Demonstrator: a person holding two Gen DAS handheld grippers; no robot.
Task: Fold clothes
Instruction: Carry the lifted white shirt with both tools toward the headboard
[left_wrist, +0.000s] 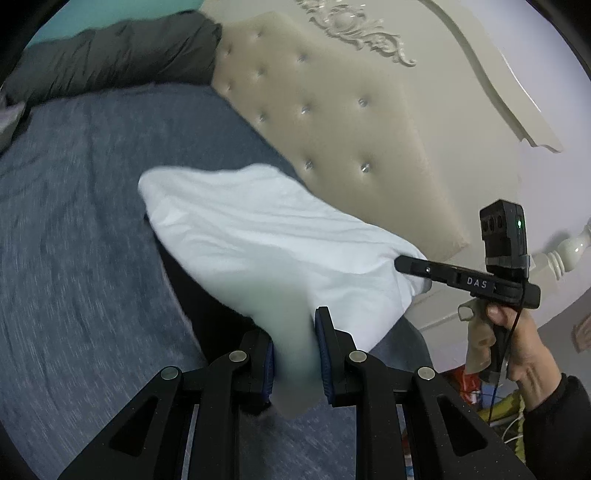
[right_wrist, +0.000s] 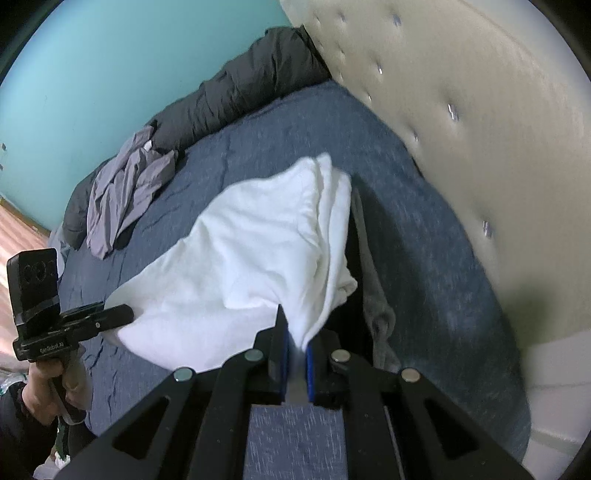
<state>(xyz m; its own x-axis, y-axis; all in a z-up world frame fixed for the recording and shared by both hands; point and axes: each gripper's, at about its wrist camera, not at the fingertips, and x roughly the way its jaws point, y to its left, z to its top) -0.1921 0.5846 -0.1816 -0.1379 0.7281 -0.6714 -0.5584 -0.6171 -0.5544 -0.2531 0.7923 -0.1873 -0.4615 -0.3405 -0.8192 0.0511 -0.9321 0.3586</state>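
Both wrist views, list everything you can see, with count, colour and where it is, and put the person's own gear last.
White garment: one, white, lifted over the bedspread, pinched at two corners.
Bedspread: one, blue-grey, covers the bed.
Grey garment: one, light grey, crumpled on the bedspread's far side.
Dark duvet: one, charcoal, bunched along the turquoise wall.
Headboard: one, cream, button-tufted, at the bed's end.
Grey cloth: one, grey, on the bedspread beside the white garment.
Left gripper: one, black with blue pads, shut on the white garment.
Right gripper: one, black with blue pads, shut on the white garment.
Hands: two, each on a gripper handle.
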